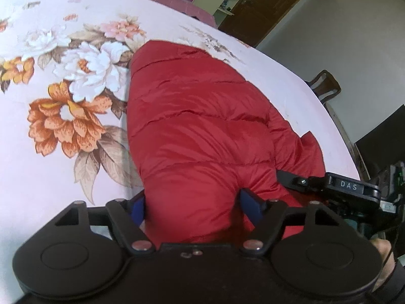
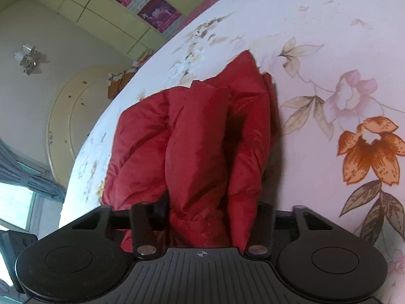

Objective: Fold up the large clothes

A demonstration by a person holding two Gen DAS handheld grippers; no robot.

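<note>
A red quilted puffer jacket (image 1: 192, 116) lies folded lengthwise on a bed with a floral sheet (image 1: 50, 50). My left gripper (image 1: 195, 207) is shut on the near end of the jacket, its blue pads (image 1: 249, 206) pressed into a thick bunch of fabric. The right gripper's body (image 1: 351, 187) shows at the jacket's right side in the left wrist view. In the right wrist view the jacket (image 2: 197, 136) bulges up in puffy folds, and my right gripper (image 2: 212, 217) is shut on the jacket's near edge with fabric filling the gap between its fingers.
The bed sheet (image 2: 329, 50) spreads wide around the jacket. A wooden chair (image 1: 326, 86) and a dark panel (image 1: 382, 131) stand past the bed's right edge. A dark wooden door (image 1: 263, 5), posters (image 2: 159, 12) and a window with curtains (image 2: 20, 192) are beyond.
</note>
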